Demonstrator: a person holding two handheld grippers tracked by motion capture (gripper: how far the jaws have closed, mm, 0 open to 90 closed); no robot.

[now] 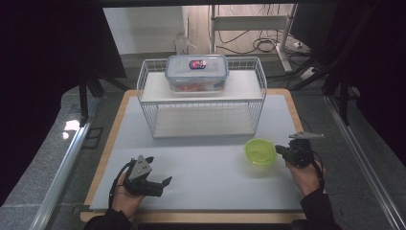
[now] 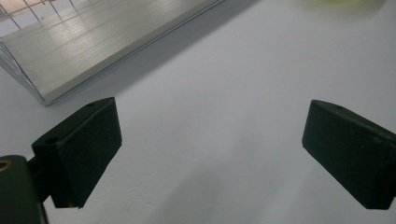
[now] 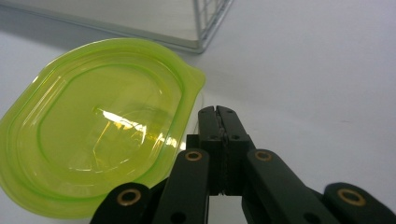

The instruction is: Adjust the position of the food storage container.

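Matte black left gripper (image 1: 160,184) wide apart; right gripper (image 3: 218,112) pinched together beside glossy translucent green lid (image 3: 100,135).

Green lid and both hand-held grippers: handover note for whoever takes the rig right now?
Left hand-held gripper: jaws wide open, nothing between them, low over the bare white mat at front left.
Right hand-held gripper: jaws shut with nothing between them, tips right beside the rim of the green lid; contact cannot be told.
The green lid lies flat on the mat at front right, in front of the wire rack.
Clear box with its own lid on sits on the rack's top shelf.
Done: nothing visibly moved.
Left: probably open the right jaws and pick up the green lid.
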